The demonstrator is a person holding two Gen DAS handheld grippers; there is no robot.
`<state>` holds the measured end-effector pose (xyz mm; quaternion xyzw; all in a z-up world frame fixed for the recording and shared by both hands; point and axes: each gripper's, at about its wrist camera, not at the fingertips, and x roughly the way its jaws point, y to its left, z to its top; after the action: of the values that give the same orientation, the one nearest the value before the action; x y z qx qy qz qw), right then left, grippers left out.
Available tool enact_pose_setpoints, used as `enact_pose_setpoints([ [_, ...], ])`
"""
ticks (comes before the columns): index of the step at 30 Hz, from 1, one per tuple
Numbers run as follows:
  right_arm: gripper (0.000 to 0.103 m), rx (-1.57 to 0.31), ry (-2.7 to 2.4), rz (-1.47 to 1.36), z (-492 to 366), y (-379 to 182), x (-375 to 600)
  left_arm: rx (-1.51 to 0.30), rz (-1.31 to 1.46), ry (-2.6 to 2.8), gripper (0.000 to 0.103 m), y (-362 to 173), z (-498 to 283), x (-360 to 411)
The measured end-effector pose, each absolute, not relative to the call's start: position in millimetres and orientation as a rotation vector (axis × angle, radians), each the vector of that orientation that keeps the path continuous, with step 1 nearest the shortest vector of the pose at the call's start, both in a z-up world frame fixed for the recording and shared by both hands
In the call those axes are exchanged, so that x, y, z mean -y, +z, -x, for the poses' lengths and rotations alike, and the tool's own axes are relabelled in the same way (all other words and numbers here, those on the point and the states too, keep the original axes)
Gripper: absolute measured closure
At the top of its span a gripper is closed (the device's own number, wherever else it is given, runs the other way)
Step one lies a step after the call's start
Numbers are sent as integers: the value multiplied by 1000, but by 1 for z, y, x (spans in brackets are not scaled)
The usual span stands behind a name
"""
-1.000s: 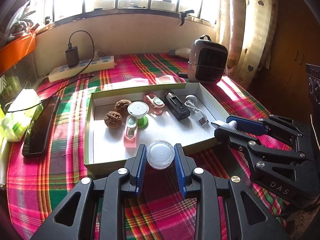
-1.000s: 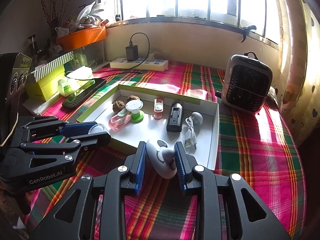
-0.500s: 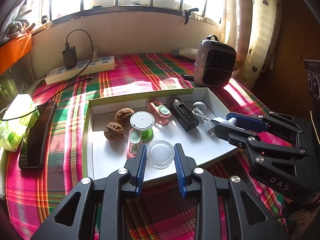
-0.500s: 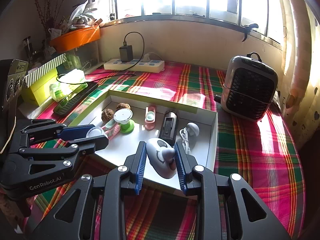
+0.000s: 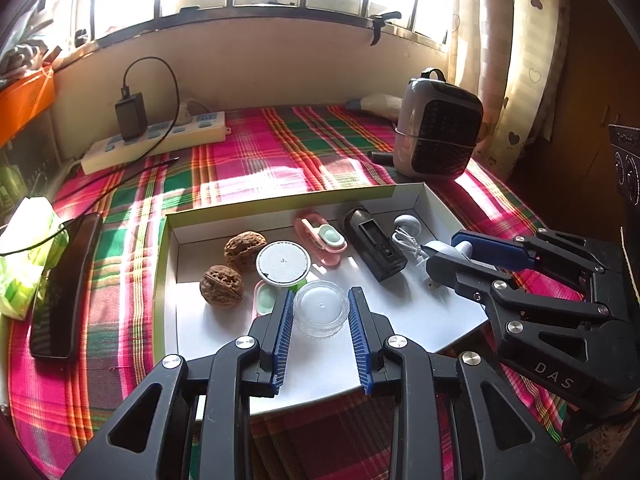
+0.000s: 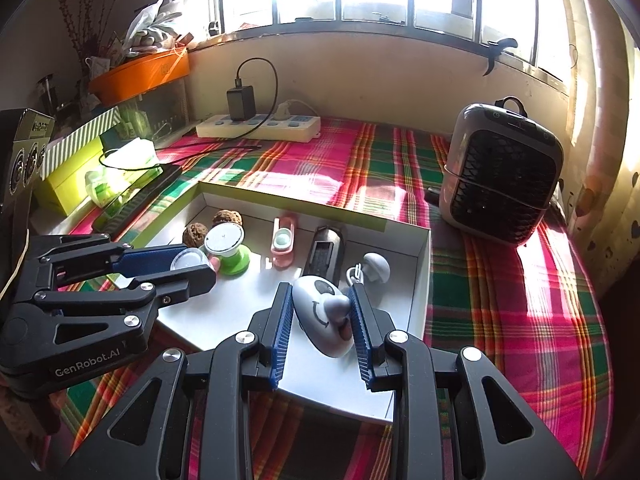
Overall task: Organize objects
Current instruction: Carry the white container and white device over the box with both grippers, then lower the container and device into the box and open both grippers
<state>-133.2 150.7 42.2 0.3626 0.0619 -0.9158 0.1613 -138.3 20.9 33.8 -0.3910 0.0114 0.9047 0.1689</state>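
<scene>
- Objects for sorting: shallow white tray (image 5: 436, 316) w/ green rim, on plaid-clothed counter (image 5: 256, 148).
- Left claw (image 5: 321, 307): blue pads pressed on both sides of a small clear round jar (image 5: 321, 308) w/ white lid, held over tray's near-centre; whether jar touches tray floor cannot be told.
- Right claw (image 6: 322, 312): narrow, clamped on a grey-white rounded gadget (image 6: 320, 314) w/ dark smile-like marking, tilted, over tray's near right part.
- Tray contents, left wrist view: two walnuts (image 5: 222, 284) at left, just beside each other; green spool (image 5: 283, 262) w/ white round top next to them; pink clip (image 5: 320, 236) w/ pale green pad behind; black rectangular device (image 5: 374, 250) centre-right; white USB cable (image 5: 412, 240) at right.
- Second pink piece (image 5: 264, 300) lies just beside left claw's left pad, partly hidden.
- Off tray: power strip (image 5: 156, 140) w/ black charger at back by wall; dark phone (image 5: 64, 284) at left edge; small fan heater (image 6: 500, 188) at right rear, well apart from tray.
</scene>
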Motion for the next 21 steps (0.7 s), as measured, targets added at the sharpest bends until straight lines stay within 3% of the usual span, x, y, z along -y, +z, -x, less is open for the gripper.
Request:
enact_pose_setpoints([
  [21,73,-168,-2581,-1074,144,31,-156,-91,1163,2532,77,16,174,-40],
])
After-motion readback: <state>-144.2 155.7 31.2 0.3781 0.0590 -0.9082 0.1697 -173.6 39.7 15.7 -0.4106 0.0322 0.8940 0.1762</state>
